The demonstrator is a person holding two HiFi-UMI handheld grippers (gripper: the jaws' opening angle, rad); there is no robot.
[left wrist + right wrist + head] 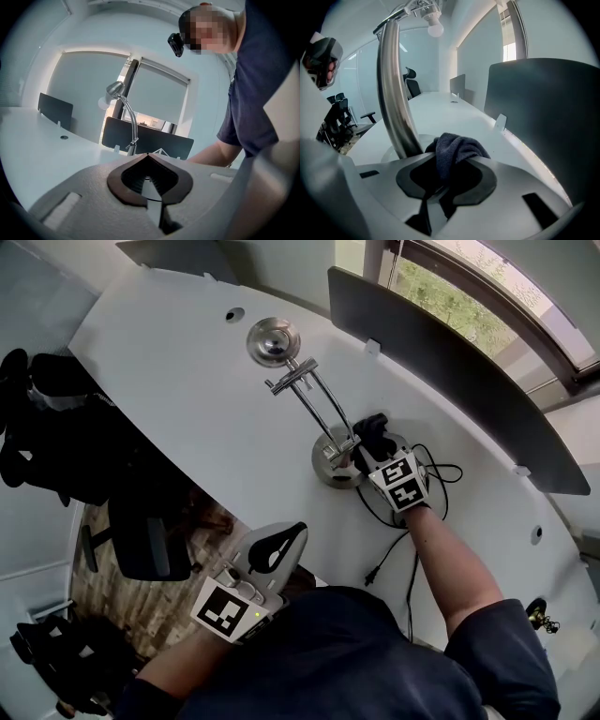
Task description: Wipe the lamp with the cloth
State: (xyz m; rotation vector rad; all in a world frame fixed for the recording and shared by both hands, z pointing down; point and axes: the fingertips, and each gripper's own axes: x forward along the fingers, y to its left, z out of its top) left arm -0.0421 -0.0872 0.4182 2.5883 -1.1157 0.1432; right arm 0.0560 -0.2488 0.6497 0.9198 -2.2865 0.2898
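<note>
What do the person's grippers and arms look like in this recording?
The left gripper and the right gripper both have pale grey moulded bodies with dark-lined, ribbed jaws. Each carries a white cube printed with black square markers. The person wears a dark navy short-sleeved shirt, and the forearms are bare.

The right gripper (454, 161) clamps a dark cloth (452, 150) just beside the lamp (396, 98) arm, above the white desk (440, 110)
</note>
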